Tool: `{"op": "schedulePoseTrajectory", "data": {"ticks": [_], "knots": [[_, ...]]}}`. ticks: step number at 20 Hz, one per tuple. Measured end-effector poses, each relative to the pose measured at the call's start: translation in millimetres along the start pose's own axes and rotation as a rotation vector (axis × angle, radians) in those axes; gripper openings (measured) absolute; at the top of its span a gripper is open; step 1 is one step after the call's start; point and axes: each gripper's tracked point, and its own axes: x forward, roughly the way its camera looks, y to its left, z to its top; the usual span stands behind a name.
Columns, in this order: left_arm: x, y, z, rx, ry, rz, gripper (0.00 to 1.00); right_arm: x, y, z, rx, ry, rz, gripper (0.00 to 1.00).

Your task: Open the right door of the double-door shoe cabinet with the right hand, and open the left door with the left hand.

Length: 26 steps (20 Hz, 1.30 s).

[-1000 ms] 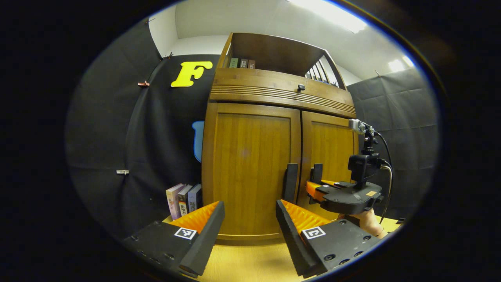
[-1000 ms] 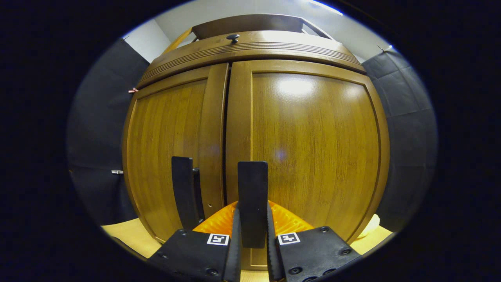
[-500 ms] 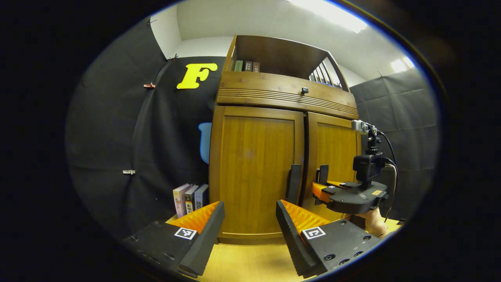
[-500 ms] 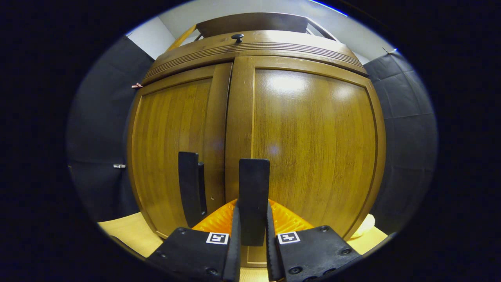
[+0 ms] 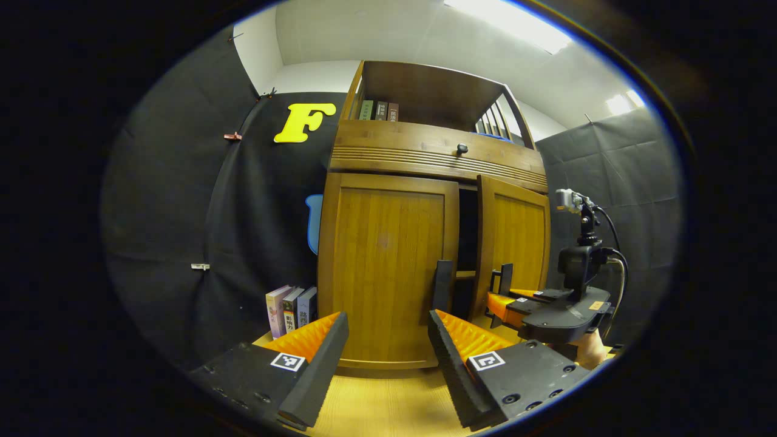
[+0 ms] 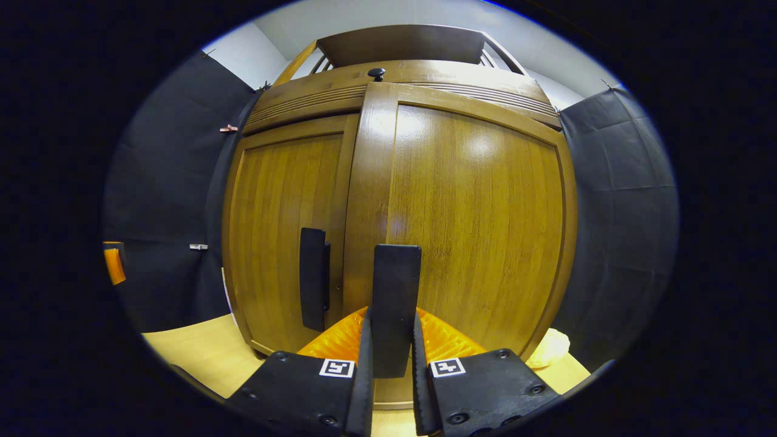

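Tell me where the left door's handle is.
In the left gripper view, the left door's handle stands at the door's right edge, beside the dark gap, above the left hand-held gripper.

- Left gripper view: low over the table (image 5: 376,406), facing the cabinet (image 5: 425,164) from farther back.
- Right gripper view: close against the right door (image 6: 473,230); both views share the doors.

Shoe cabinet (image 5: 388,267) stands on the table (image 5: 376,406) against the booth wall. Books (image 5: 290,309) stand just left of it; more books (image 5: 376,110) on its top shelf. Right door (image 5: 516,243) ajar, left door (image 5: 385,267) flush. Right gripper (image 5: 507,295) at the right door's handle (image 6: 394,303).
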Motion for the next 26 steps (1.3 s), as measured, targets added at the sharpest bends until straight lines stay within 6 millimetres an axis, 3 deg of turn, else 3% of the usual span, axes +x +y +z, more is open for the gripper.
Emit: {"op": "schedulePoseTrajectory", "data": {"ticks": [2, 5, 6, 11, 12, 15, 16, 17, 26], "knots": [[0, -11, 0, 0.001, 0.004, -0.01, 0.81, -14, -4, 1, -0.005, 0.001, 0.014, 0.31], [-1, -30, -4, 0.004, 0.014, -0.038, 0.83, -36, -12, 5, -0.013, -0.013, 0.031, 0.27], [-1, -35, -2, 0.004, 0.009, -0.043, 0.81, -43, -15, 6, -0.015, -0.015, 0.036, 0.31], [-1, -60, -6, 0.011, 0.018, -0.07, 0.83, -78, -33, 8, -0.013, -0.016, 0.048, 0.27], [0, -66, -6, 0.016, 0.018, -0.078, 0.81, -82, -37, 8, -0.012, -0.02, 0.045, 0.31], [0, -88, -6, 0.023, 0.012, -0.118, 0.83, -99, -50, 9, 0.002, -0.021, 0.038, 0.31], [0, -96, -5, 0.023, 0.009, -0.134, 0.83, -103, -53, 10, 0.008, -0.017, 0.036, 0.27], [0, -104, -6, 0.021, 0.008, -0.15, 0.8, -108, -58, 9, 0.013, -0.013, 0.034, 0.3], [5, -171, -16, 0.027, 0.019, -0.294, 0.84, -149, -104, 11, -0.06, -0.011, -0.038, 0.3]]}}
